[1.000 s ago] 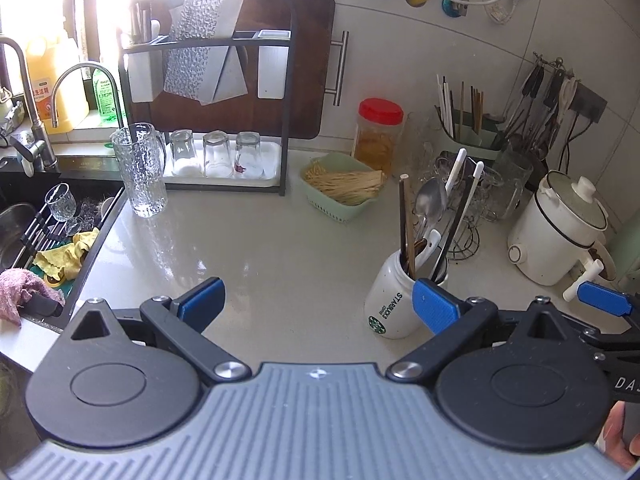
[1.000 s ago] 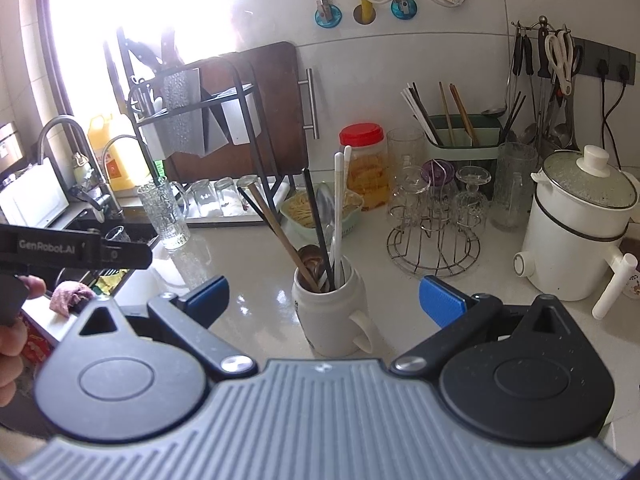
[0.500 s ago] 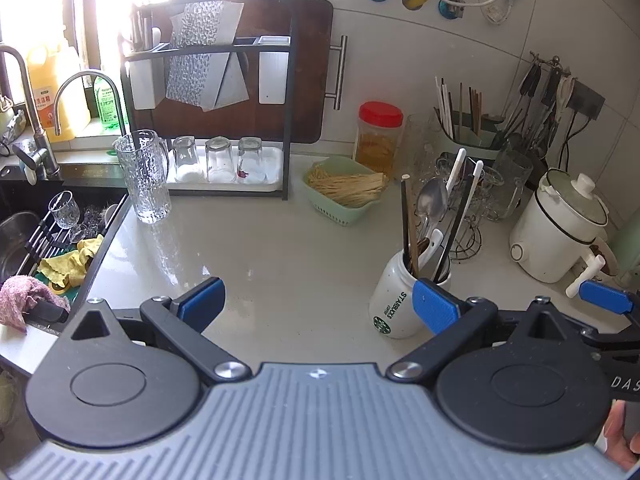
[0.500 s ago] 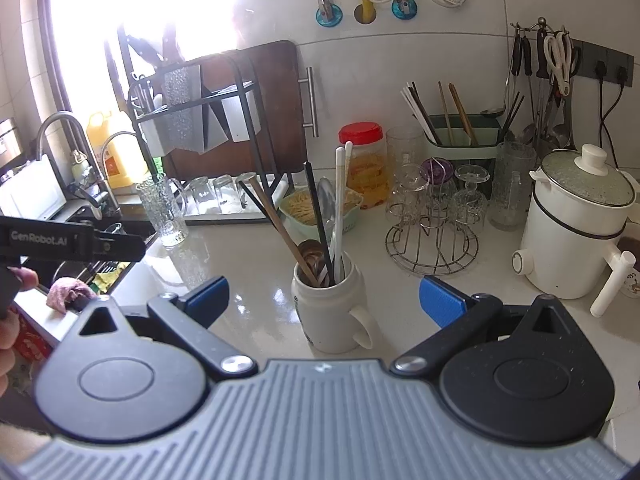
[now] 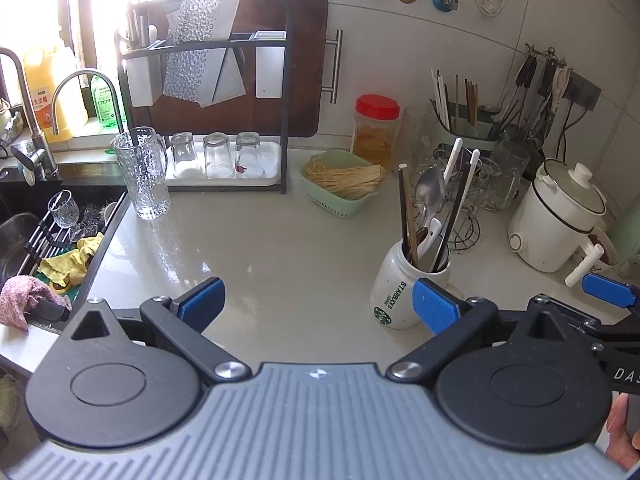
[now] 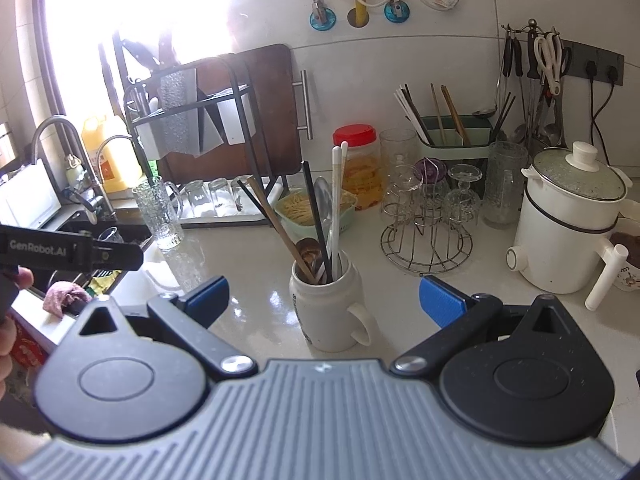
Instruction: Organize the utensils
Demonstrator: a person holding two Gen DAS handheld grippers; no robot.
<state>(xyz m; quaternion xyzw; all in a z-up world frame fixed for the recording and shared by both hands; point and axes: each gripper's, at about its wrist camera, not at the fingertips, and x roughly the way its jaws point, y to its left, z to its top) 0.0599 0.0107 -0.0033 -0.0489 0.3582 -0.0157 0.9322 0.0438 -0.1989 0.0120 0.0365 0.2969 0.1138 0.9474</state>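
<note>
- Next to no change over the last second: mug (image 6: 320,320) in the same spot on the tabletop (image 5: 280,248), same bundle standing in it, both views only drifting a touch.
- Left tongs (image 5: 316,304) spread wide, nothing between the blue pads, hovering over bare tabletop with the mug just beside the right pad.
- Right tongs (image 6: 325,298) likewise wide open and empty, lined up on the mug, which sits between the two pads but untouched by either.
- Meaning for the task, as a judgement: a pause, no utensil lifted or set down in that second; fits either a mug about to be emptied into the green caddy (image 6: 456,136) by the wall or a mug serving as the gathering place.
- In the mug, counted from the right wrist view: two white chopsticks (image 6: 338,200), two black sticks (image 6: 312,208), one wooden stick (image 6: 272,220), one metal spoon (image 6: 323,200), one brown wooden spoon (image 6: 307,251); one white spoon (image 5: 430,232) showing only in the left wrist view.
- In the caddy: several chopsticks, upright, too small to count surely.
- Elsewhere: one glass pitcher (image 5: 140,172), three upturned glasses (image 5: 216,156) on the rack tray, one red-lidded jar (image 5: 376,132), one white pot (image 6: 568,224).
</note>
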